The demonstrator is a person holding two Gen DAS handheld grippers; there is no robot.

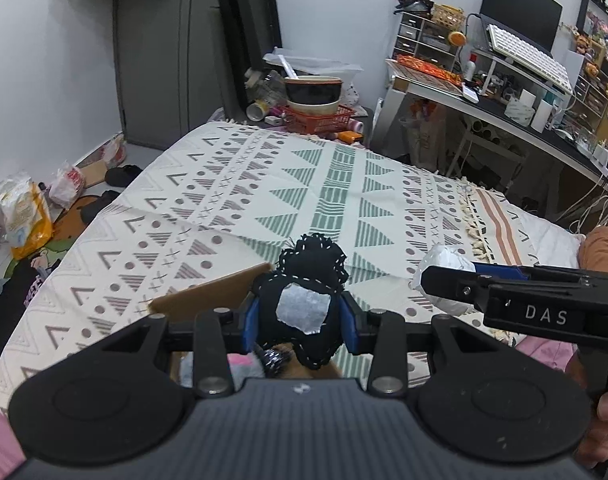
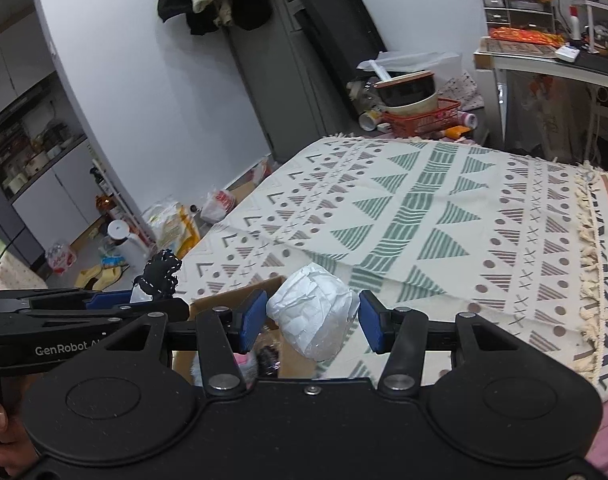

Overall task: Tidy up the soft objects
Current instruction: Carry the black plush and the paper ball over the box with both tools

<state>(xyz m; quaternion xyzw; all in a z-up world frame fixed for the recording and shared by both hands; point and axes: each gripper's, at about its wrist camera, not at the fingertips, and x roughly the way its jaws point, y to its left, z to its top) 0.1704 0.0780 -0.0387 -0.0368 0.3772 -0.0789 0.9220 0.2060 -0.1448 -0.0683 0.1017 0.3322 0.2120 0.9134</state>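
While upright, black plush [image 1: 304, 300] jaw-pinched.

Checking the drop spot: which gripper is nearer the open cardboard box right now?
Left. The left gripper, shut on the black plush, hangs over the cardboard box. The right gripper, with the white bundle between its pads, sits off the box's right edge.

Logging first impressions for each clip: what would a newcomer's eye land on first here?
Two soft things held up over a patterned bedspread: a black stitched toy with a silver patch, pinched in the left gripper, and a crumpled white bundle between the jaws of the right gripper. Below them sits an open cardboard box with things already inside. A cluttered desk stands beyond the bed.
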